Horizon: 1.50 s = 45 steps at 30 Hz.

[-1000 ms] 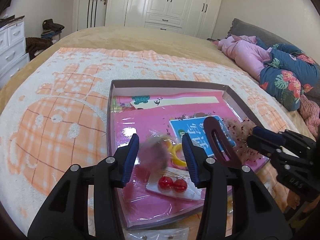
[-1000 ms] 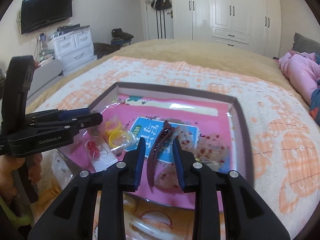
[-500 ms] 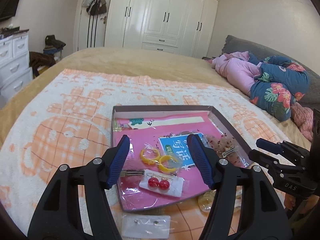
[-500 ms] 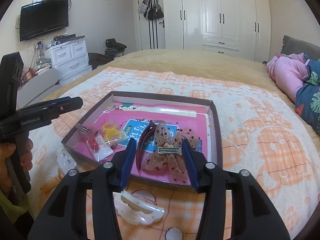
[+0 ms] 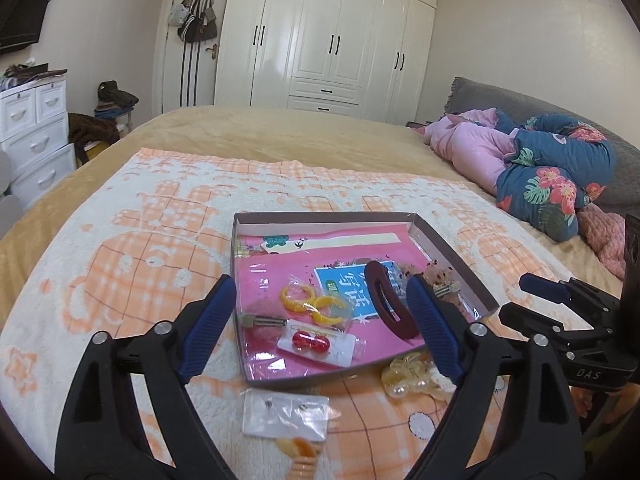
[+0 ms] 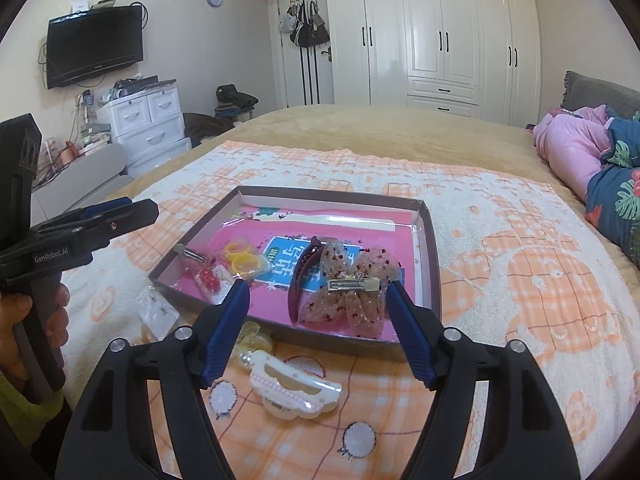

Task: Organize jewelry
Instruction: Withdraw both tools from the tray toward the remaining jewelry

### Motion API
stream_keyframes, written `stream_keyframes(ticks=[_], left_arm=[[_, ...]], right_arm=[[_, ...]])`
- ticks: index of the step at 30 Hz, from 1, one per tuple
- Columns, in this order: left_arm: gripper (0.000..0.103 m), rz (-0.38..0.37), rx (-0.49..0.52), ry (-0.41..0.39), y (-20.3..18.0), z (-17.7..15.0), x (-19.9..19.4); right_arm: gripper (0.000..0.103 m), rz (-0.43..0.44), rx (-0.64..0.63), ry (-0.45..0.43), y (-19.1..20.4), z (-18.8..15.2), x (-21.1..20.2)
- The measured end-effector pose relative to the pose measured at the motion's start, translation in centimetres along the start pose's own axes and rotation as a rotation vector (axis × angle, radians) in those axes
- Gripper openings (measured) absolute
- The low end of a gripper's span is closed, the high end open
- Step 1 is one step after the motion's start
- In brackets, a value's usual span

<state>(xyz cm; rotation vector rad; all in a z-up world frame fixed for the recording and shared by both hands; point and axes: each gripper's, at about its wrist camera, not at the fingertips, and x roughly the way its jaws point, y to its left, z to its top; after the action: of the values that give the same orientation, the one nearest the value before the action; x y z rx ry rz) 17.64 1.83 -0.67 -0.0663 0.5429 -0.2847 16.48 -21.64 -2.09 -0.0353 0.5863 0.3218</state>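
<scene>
Two hand-held grippers, left (image 5: pixel 316 312) and right (image 6: pixel 316 312), opening wide, holding nothing. Still on bed: white hair clip (image 6: pixel 294 394), beside box (image 6: pixel 434 256). Reach low, pinch middle gently.

**Bright, even daylight; strong fisheye warp**

Both views are well lit by soft, diffuse light. The glossy wardrobe doors (image 5: pixel 336 36) carry broad white reflections, strongest on the upper panels. Glare also sits on the plastic film lining the tray (image 6: pixel 416 236), where a pale sheen washes out the pink. Shadows are faint: a soft one lies under the white hair clip (image 6: pixel 296 394) on the blanket. Focus is sharp across the bed and its objects, with no motion blur. Straight lines bow outward near the borders, and each picture's corners fall into black vignette. The near black arms of the tongs look dark and underexposed.
</scene>
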Motion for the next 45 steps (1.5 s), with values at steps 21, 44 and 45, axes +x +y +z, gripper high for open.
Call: stream_keyframes(ticks=[21,44,45], left_arm=[[0.090,0.050,-0.016,-0.002,0.6,-2.8,-3.9],[0.090,0.074,0.014,0.151,1.3,-7.5,-3.6],[0.090,0.073,0.018,0.159,1.2,-7.7,-3.4]], right_arm=[[0.078,0.054,-0.038,0.002,2.2,-1.7,-2.0],[0.079,0.086,-0.162,0.115,4.4,-4.4,1.2],[0.079,0.079,-0.168,0.119,4.3,-4.6,1.4]])
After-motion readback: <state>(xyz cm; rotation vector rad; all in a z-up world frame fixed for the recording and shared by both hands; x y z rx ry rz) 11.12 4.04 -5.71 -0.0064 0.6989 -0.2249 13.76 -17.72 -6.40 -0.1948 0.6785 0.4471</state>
